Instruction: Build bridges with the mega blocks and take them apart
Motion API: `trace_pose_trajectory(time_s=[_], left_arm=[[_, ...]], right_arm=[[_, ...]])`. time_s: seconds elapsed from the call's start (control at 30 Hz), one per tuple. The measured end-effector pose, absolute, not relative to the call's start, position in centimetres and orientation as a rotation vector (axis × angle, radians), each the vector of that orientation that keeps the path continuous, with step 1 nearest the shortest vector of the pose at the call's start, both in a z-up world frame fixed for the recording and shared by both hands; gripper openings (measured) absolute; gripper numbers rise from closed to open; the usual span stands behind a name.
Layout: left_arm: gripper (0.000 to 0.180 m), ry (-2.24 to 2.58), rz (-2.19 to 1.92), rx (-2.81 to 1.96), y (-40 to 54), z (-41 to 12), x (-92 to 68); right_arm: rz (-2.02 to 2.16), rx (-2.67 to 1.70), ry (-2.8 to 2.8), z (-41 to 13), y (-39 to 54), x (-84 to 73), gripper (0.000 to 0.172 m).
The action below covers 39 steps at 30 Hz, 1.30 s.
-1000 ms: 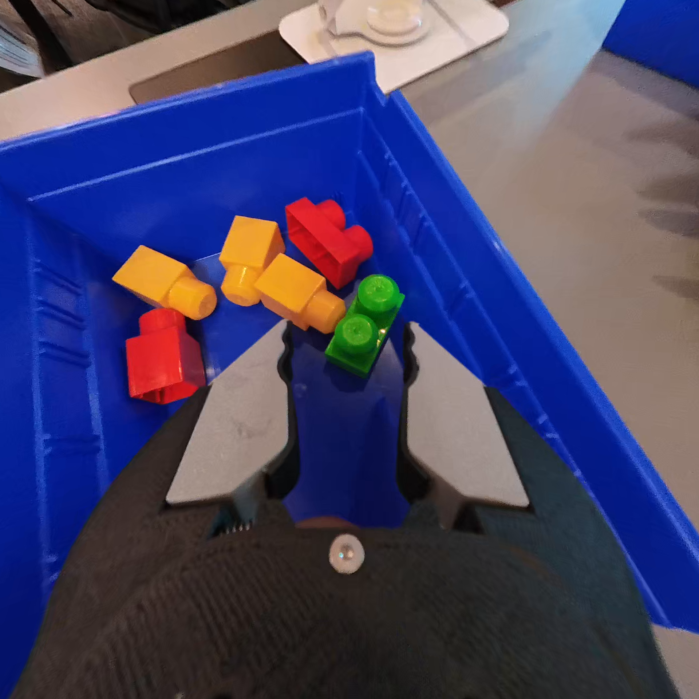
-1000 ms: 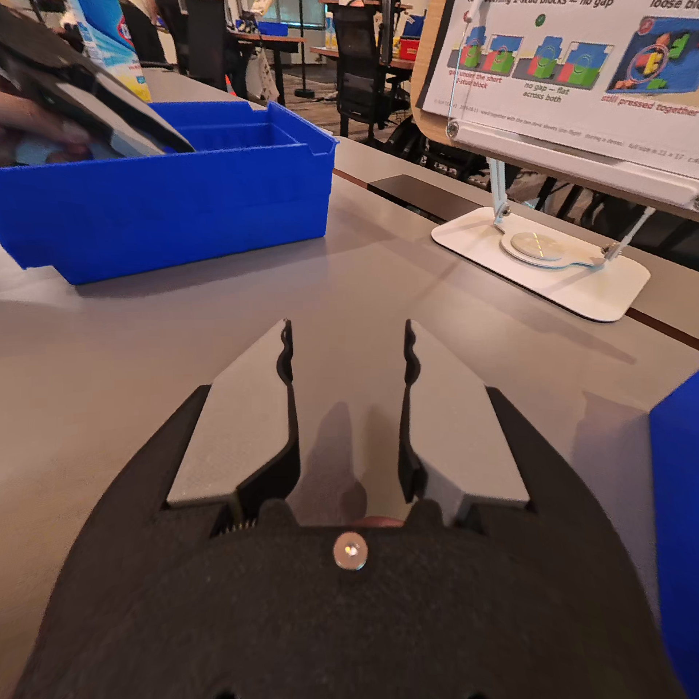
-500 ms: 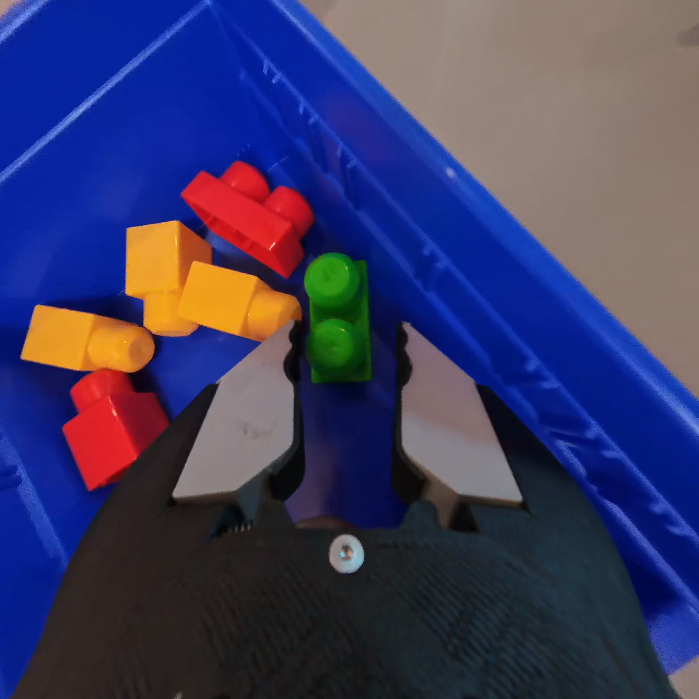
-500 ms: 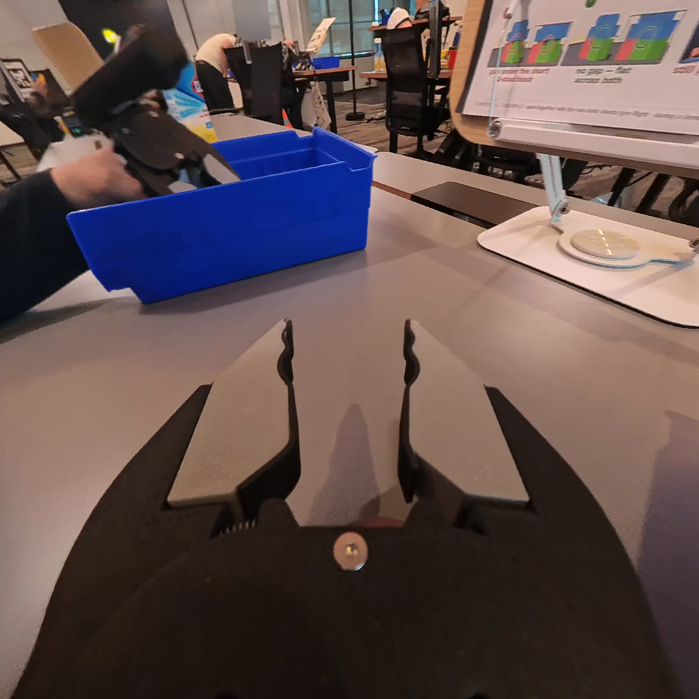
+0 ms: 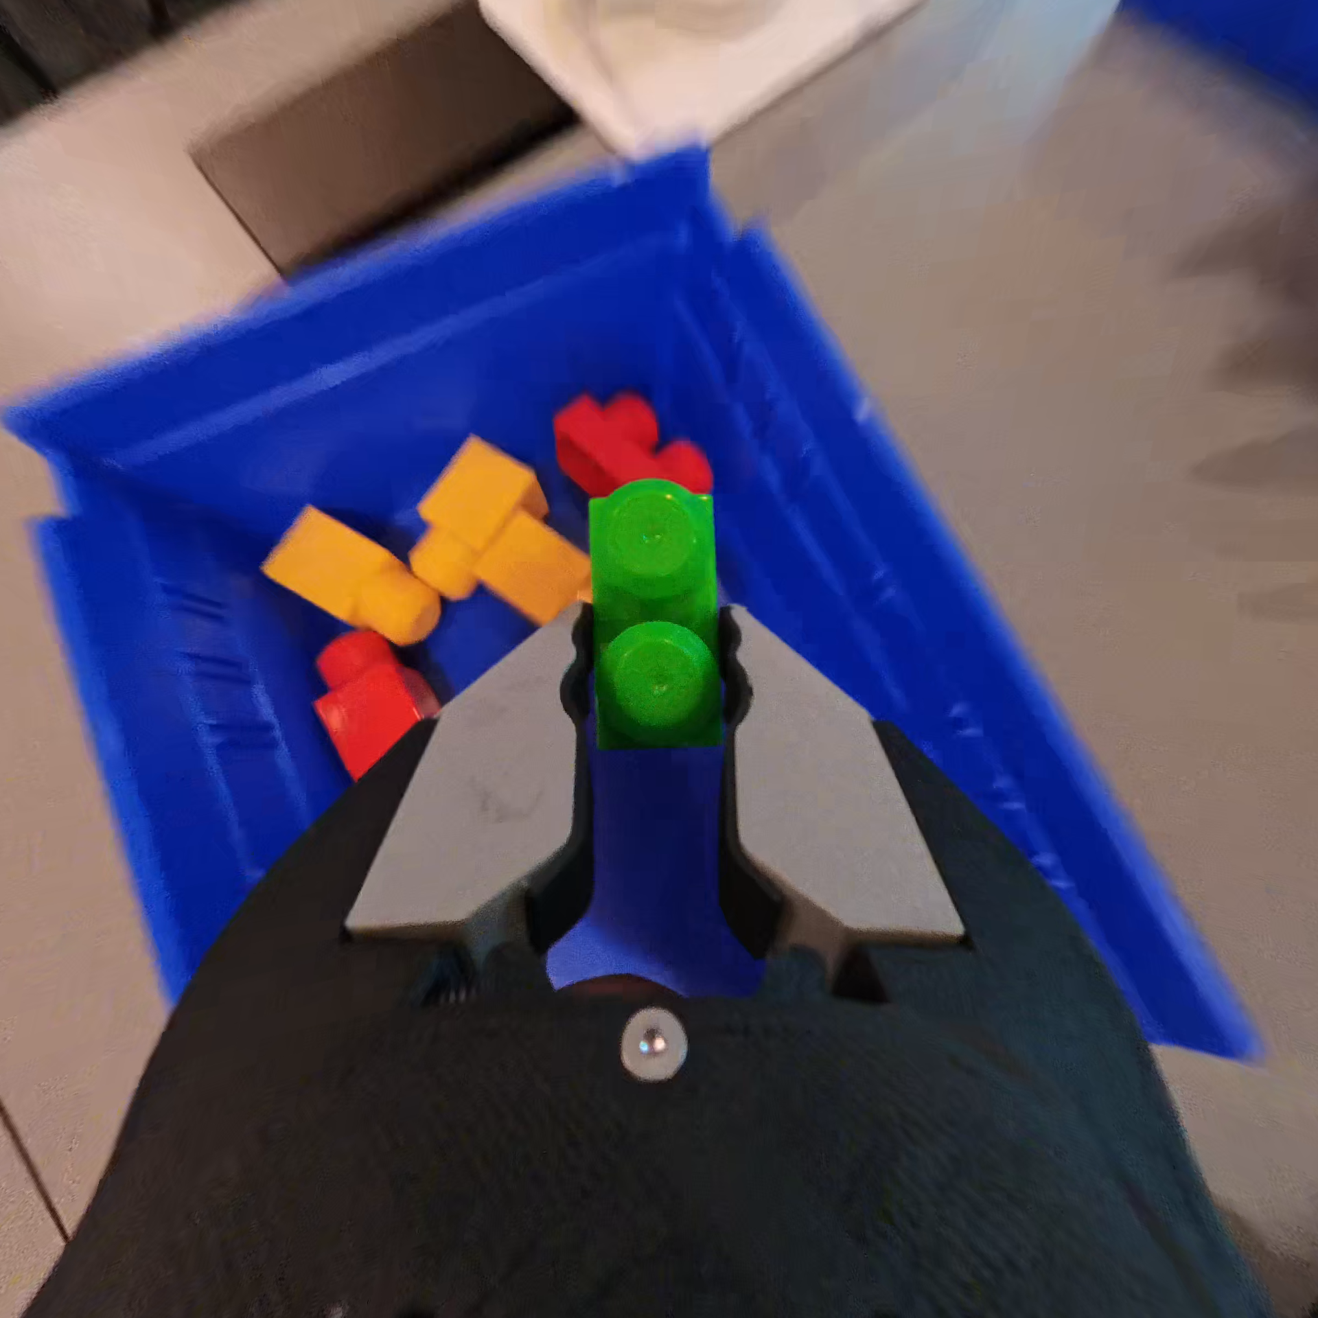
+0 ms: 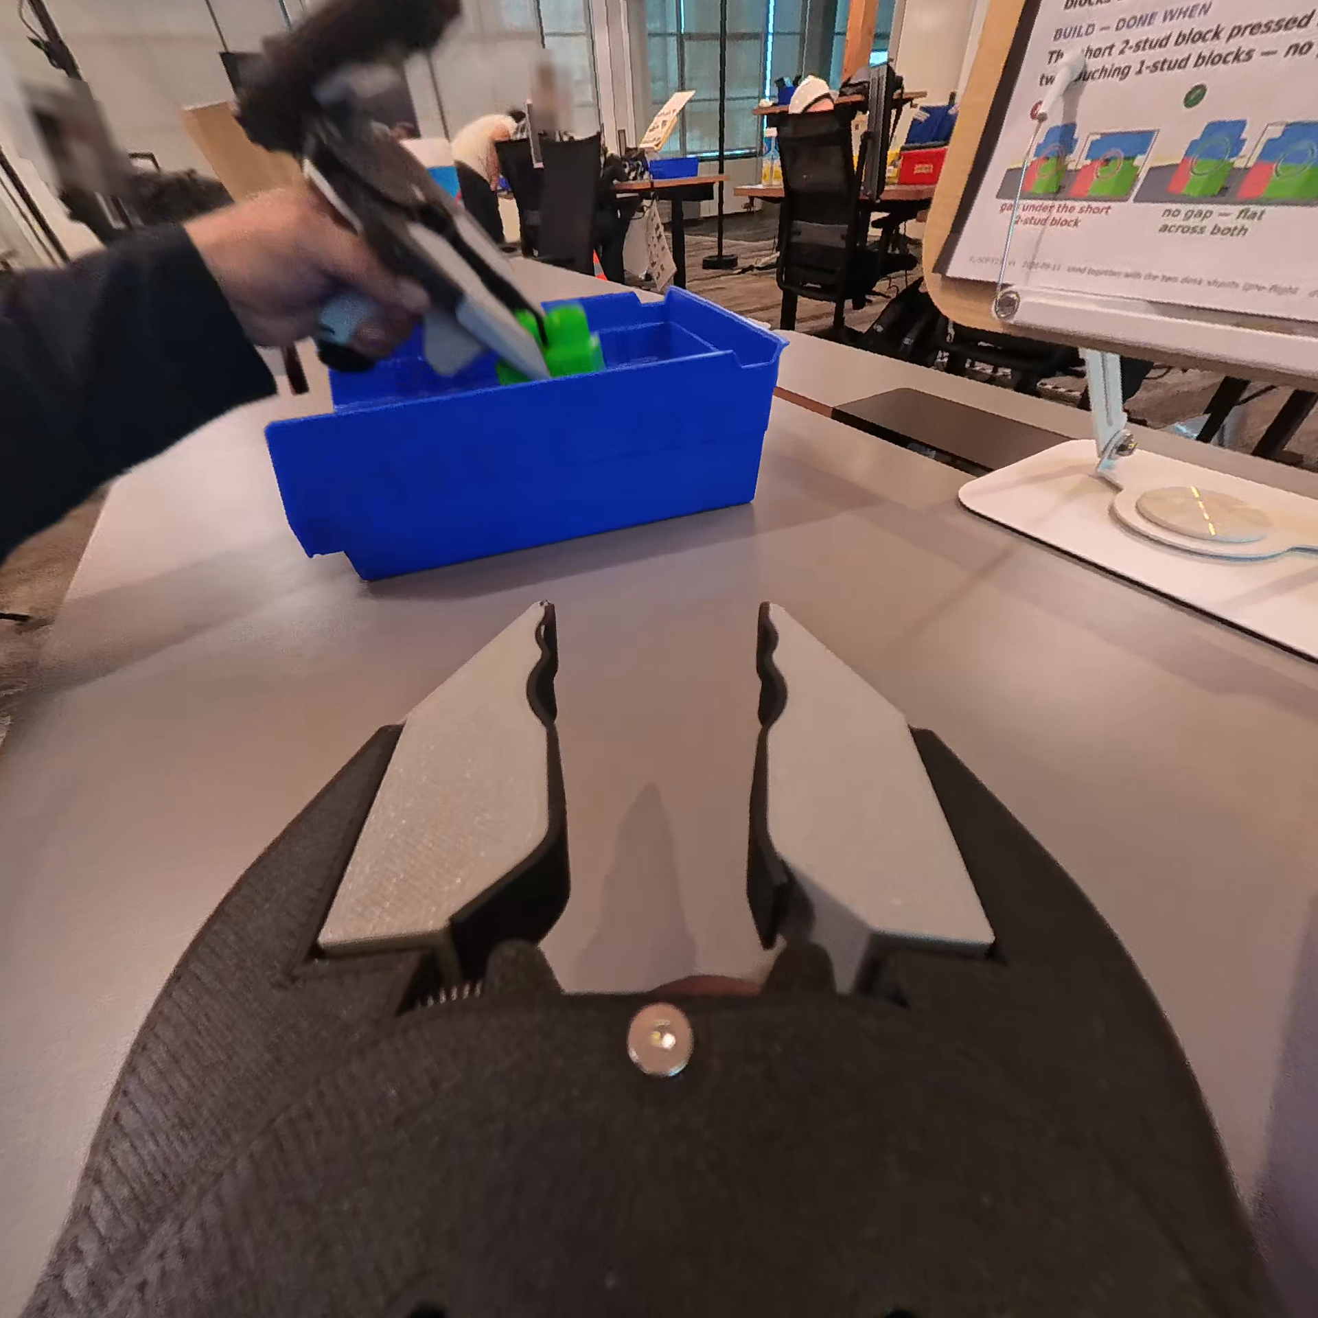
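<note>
My left gripper (image 5: pixel 656 627) is shut on a green two-stud block (image 5: pixel 652 613), both pads pressing its sides, and holds it above the blue bin (image 5: pixel 891 570). The right wrist view shows the same block (image 6: pixel 563 342) lifted at the bin's (image 6: pixel 528 463) rim in that gripper. Three orange one-stud blocks (image 5: pixel 349 570), a red two-stud block (image 5: pixel 627 449) and a red one-stud block (image 5: pixel 371 699) lie in the bin. My right gripper (image 6: pixel 656 620) is open and empty, low over the grey table (image 6: pixel 927 642).
A white stand base (image 6: pixel 1141 528) carrying an instruction board (image 6: pixel 1155 157) sits at the table's right. A person's hand and dark sleeve (image 6: pixel 128 356) hold the left gripper. Chairs and desks stand in the room behind. The gap from one gripper's tips to the other's is roughly 25 centimeters.
My left gripper's jaws closed on the green block and lifted it out of the bin. My right gripper stayed open while its view shifted slightly towards the bin.
</note>
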<state>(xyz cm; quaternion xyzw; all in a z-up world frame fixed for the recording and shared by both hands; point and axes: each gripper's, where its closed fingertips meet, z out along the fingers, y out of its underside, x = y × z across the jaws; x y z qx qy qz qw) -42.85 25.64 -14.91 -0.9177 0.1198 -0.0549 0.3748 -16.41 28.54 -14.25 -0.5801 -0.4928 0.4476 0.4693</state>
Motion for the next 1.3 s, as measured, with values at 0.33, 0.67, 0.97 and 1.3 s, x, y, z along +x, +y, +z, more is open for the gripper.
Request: trace_pose_trajectory(time_s=[0.33,0.67,0.97,1.3], left_arm=[[0.033,0.64,-0.146,-2.225,30.2,-8.7,-26.0],[0.034,0.549,-0.263,-2.474,34.4,-24.0,-18.4],[0.051,0.303,-0.096,-2.193,31.8,-9.7,-26.8],[0.056,-0.115,0.076,-2.534,29.1,-18.5,-45.8]], right_arm=[[1.06,-1.386,-1.111,-12.3,30.0,-15.0,0.053],[1.086,-1.41,-0.964,-10.7,32.6,-12.5,0.053],[1.101,-1.406,-0.961,-10.4,32.4,-12.5,0.053],[1.078,-1.417,-0.986,-11.0,32.4,-12.9,0.053]])
